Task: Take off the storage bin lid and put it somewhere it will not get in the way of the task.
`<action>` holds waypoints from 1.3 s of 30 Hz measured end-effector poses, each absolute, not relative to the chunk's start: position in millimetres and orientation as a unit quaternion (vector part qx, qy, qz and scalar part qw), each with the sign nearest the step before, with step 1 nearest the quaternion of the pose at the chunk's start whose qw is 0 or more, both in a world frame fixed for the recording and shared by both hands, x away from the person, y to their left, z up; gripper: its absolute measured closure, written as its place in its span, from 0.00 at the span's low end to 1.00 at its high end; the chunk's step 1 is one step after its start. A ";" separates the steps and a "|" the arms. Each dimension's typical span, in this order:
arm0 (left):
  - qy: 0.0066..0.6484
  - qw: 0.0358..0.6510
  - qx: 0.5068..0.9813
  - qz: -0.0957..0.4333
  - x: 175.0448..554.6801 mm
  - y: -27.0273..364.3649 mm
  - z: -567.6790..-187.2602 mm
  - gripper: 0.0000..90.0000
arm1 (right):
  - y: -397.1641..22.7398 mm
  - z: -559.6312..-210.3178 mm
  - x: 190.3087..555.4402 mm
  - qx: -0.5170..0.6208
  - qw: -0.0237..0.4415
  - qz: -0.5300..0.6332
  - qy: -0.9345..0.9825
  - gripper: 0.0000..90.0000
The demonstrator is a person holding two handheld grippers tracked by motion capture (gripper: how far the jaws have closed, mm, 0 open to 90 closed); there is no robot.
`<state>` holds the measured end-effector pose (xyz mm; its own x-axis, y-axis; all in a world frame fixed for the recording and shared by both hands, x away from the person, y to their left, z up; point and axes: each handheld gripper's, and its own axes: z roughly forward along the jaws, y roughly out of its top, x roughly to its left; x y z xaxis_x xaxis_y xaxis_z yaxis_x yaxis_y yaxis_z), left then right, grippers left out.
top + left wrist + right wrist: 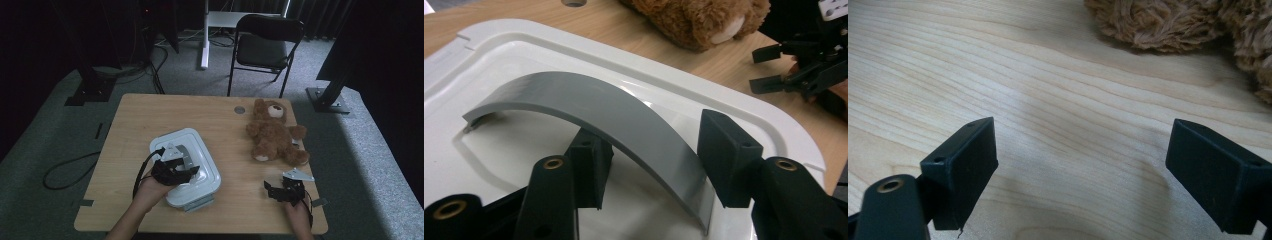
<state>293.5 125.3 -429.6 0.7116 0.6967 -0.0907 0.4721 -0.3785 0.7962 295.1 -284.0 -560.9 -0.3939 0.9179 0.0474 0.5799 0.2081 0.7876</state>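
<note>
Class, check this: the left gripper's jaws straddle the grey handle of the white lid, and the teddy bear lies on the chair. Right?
Not quite. The teddy bear lies on the table, as the high view shows. The left gripper does straddle the grey handle of the white lid.

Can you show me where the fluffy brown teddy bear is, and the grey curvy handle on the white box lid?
Fluffy brown teddy bear (272,135): high view, on its tummy.
Curved grey plastic handle (624,122): left gripper view, on the top of its arch.
White plastic box lid (176,137): high view, on its far rim.
</note>
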 end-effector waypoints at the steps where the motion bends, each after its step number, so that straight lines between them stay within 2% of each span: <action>1: 0.359 0.431 0.818 0.124 293.9 125.8 -429.8 0.57 | -284.1 -560.9 295.0 0.503 0.224 0.378 0.744 0.14; 6: 0.360 0.441 0.816 0.102 294.7 127.8 -428.1 0.64 | -284.6 -560.9 295.0 0.503 0.222 0.380 0.744 0.14; 15: 0.341 0.456 0.815 0.107 284.5 130.0 -414.0 0.72 | -284.8 -560.8 294.9 0.503 0.221 0.380 0.744 0.14; 25: 0.324 0.469 0.813 0.122 272.6 138.2 -396.5 0.73 | -285.2 -560.9 295.1 0.505 0.220 0.381 0.743 0.14; 39: 0.338 0.471 0.801 0.147 265.7 165.8 -385.3 0.74 | -284.8 -561.0 295.8 0.507 0.218 0.376 0.744 0.14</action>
<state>265.7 165.8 -385.3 0.7276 0.6811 -0.0826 0.4037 -0.3277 0.8542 295.8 -284.8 -561.0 -0.3912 0.9185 0.0565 0.5897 0.2031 0.7817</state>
